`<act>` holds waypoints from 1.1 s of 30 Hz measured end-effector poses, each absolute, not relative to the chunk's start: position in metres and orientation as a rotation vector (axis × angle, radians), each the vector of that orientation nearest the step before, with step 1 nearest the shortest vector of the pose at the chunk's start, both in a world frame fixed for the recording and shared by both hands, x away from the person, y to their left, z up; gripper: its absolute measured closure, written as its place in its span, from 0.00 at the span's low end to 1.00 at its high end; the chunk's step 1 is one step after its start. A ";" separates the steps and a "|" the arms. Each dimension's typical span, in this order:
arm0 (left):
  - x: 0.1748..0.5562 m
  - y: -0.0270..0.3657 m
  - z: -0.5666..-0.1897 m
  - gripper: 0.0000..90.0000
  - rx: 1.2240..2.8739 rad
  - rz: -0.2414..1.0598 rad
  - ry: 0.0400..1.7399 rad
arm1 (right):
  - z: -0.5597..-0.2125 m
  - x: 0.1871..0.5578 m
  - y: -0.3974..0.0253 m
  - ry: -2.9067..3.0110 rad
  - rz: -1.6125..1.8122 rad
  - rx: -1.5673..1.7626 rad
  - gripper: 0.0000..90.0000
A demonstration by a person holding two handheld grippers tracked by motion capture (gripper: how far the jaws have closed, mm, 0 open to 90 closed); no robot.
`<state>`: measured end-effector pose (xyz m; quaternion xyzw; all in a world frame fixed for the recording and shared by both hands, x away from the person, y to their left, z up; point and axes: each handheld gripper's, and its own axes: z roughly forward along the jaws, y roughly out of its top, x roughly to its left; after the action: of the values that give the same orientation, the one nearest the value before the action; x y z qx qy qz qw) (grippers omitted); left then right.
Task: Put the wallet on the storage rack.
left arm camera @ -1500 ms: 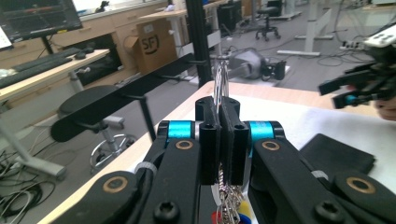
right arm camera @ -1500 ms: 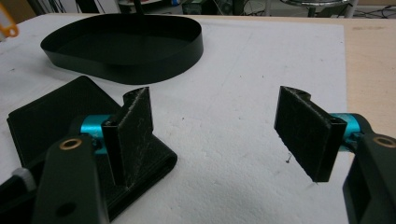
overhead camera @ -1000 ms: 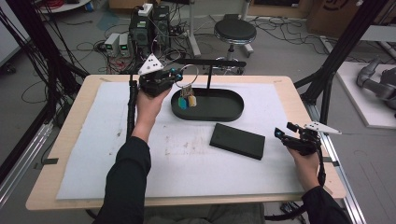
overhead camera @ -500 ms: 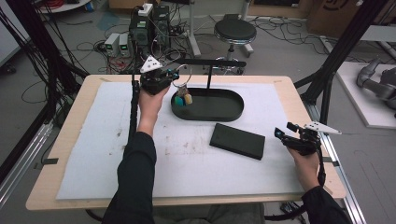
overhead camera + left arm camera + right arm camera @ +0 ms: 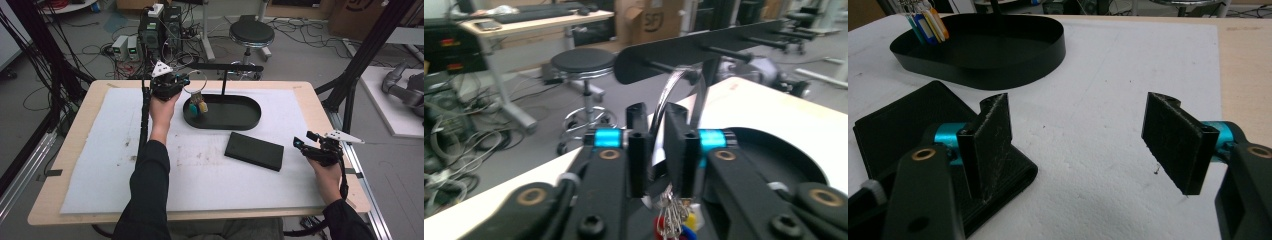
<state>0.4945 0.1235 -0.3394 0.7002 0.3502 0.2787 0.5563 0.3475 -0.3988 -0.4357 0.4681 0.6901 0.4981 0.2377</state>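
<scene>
Left gripper (image 5: 186, 81) is at the far left end of the black tray (image 5: 250, 119), jaws pressed together on the wire ring of a key ring (image 5: 670, 92); the coloured tags (image 5: 198, 106) hang below it, over the tray's left end. Ring looks light, stiff and thin, probably slippery metal; tags will swing freely. Judged best hold: on the wire loop itself, as now, clear of the tags. In the left gripper view the loop rises between the jaws toward the pegs of the black rack (image 5: 704, 47) just beyond. Right gripper (image 5: 312, 145) is well apart at the near right, jaws spread and empty, just beside the black wallet (image 5: 254, 150)
</scene>
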 end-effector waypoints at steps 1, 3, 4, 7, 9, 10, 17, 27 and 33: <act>0.493 0.124 -0.338 0.82 1.647 0.674 0.845 | -0.436 0.348 -0.399 1.891 1.364 1.282 0.32; 0.490 0.127 -0.336 0.75 1.649 0.678 0.859 | -0.435 0.347 -0.399 1.891 1.364 1.283 0.32; 0.488 0.129 -0.334 0.70 1.648 0.690 0.869 | -0.435 0.347 -0.398 1.889 1.365 1.287 0.32; 0.477 0.133 -0.328 0.59 1.646 0.717 0.852 | -0.436 0.347 -0.398 1.891 1.362 1.282 0.32; 0.466 0.134 -0.326 0.51 1.662 0.754 0.840 | -0.435 0.347 -0.399 1.891 1.361 1.281 0.32; 0.462 0.135 -0.325 0.49 1.676 0.761 0.833 | -0.435 0.347 -0.399 1.886 1.361 1.274 0.32; 0.414 0.142 -0.324 0.40 1.719 0.721 0.787 | -0.434 0.346 -0.400 1.881 1.364 1.279 0.32; 0.344 0.155 -0.356 0.32 1.760 0.696 0.774 | -0.432 0.344 -0.401 1.868 1.364 1.291 0.32; 0.314 0.173 -0.386 0.32 1.761 0.701 0.868 | -0.431 0.343 -0.401 1.863 1.370 1.292 0.31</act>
<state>0.3138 0.1730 -0.3864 0.7294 0.3596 0.2902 0.5044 0.3427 -0.4015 -0.4313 0.4730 0.6821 0.5016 0.2439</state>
